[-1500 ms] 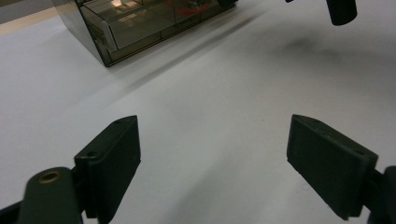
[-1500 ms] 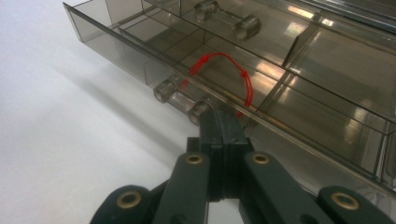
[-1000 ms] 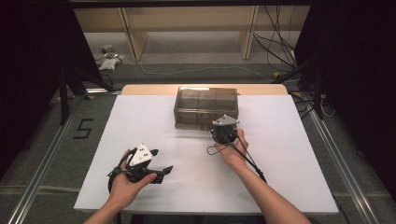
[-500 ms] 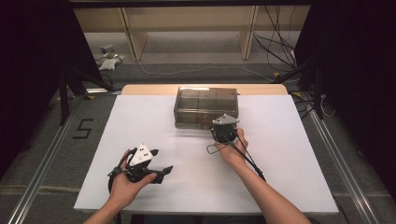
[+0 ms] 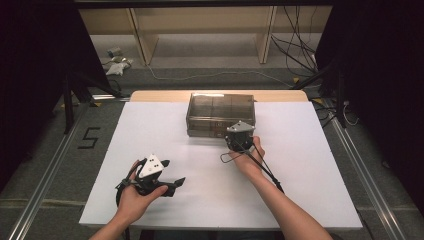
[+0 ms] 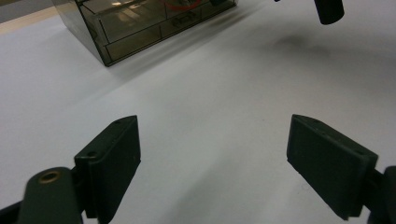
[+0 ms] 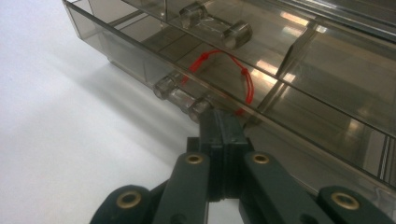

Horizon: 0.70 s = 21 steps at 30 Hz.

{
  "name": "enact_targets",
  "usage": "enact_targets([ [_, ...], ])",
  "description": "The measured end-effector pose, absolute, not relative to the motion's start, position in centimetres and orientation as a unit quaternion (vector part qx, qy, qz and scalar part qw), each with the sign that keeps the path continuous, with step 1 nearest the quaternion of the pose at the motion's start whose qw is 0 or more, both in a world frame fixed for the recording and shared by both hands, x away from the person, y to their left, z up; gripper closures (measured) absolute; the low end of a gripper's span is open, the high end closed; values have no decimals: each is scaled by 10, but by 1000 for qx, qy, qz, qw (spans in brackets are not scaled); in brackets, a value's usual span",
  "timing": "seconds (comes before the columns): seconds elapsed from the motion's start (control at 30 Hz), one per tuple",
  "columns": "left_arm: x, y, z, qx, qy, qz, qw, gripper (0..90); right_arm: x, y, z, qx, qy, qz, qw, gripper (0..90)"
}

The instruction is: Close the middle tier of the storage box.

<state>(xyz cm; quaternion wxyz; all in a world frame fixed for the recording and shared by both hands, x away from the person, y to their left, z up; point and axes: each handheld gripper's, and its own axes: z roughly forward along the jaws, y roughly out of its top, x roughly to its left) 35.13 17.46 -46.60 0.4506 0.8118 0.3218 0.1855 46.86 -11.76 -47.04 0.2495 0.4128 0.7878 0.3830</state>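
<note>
The smoky clear drawer box [image 5: 220, 111] sits at the table's [image 5: 150, 125] far middle, with a red cord [image 7: 243, 77] inside. The right gripper [image 7: 223, 122], jaws pressed together, is at the lower drawer's handle [image 7: 182, 95]. The left gripper [image 6: 212, 158] hovers apart over bare white tabletop. A "5" [image 5: 90, 138] marks the floor.

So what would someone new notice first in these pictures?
Probably the smoky see-through drawer box at the far middle of the white table, with a red cord lying inside a lower drawer. The right gripper has its fingers pressed together right at that drawer's clear handle. The left gripper sits wide open over bare table near the front left.
</note>
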Motion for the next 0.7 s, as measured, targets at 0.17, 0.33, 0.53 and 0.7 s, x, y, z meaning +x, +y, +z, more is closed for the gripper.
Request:
enact_targets([
  [0.17, 351, 174, -466, 811, 322, 186, 451, 175, 470, -118, -471, 414, 787, 382, 251, 900],
  [0.33, 351, 174, -466, 812, 322, 185, 451, 175, 472, -117, -471, 415, 786, 382, 253, 900],
  [0.53, 351, 174, -466, 811, 322, 185, 452, 175, 473, -117, -471, 413, 787, 380, 256, 900],
  [0.7, 351, 174, -466, 811, 322, 186, 451, 175, 475, -117, -472, 414, 787, 379, 256, 900],
])
